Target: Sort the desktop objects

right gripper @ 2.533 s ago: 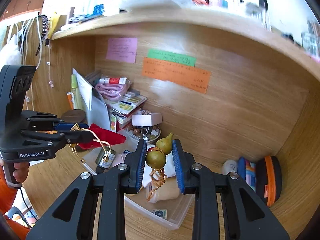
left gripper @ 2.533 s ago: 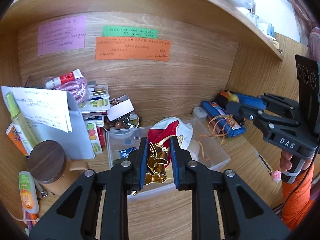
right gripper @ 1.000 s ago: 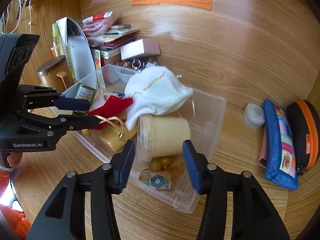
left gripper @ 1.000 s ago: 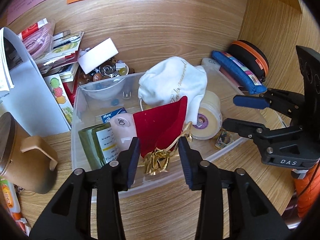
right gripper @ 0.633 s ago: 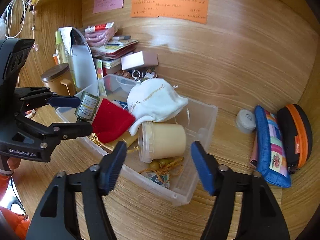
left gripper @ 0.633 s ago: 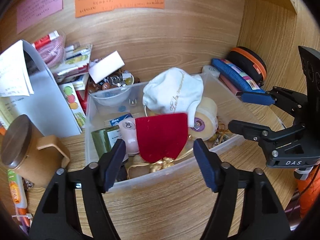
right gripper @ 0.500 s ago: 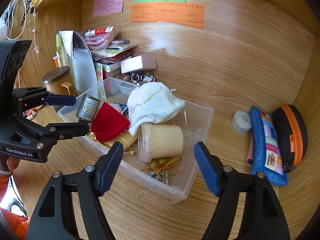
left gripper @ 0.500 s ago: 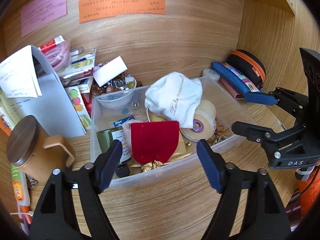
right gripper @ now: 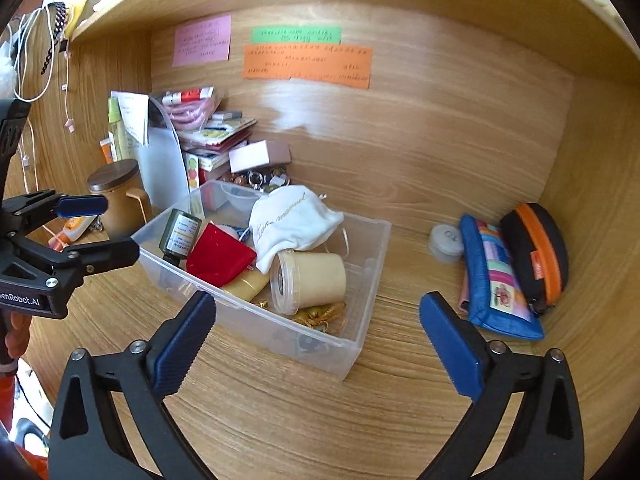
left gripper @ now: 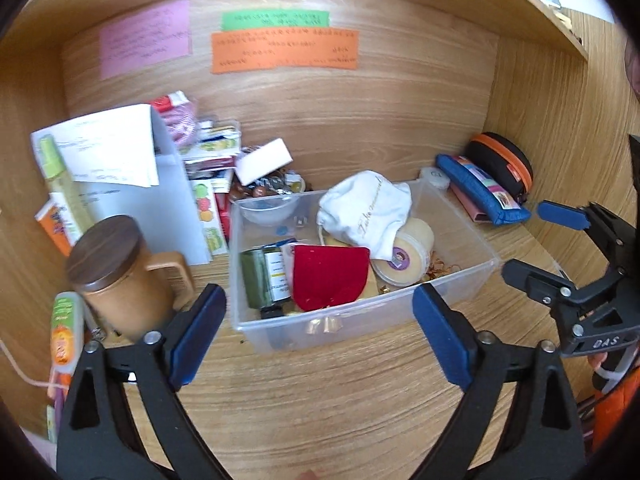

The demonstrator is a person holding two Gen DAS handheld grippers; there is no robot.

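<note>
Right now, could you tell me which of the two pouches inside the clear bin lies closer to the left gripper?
The red pouch, lying flat against the clear bin's near wall; the white drawstring pouch sits bunched farther back, draped over the cream jar.

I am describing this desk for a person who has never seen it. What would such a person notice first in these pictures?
Probably the clear plastic bin in the middle of the wooden desk, crowded with a white drawstring pouch, a red velvet pouch and a cream jar lying on its side. Next, the bright paper notes stuck on the back wall. Both tongs, left and right, stand wide open and empty in front of the bin.
</note>
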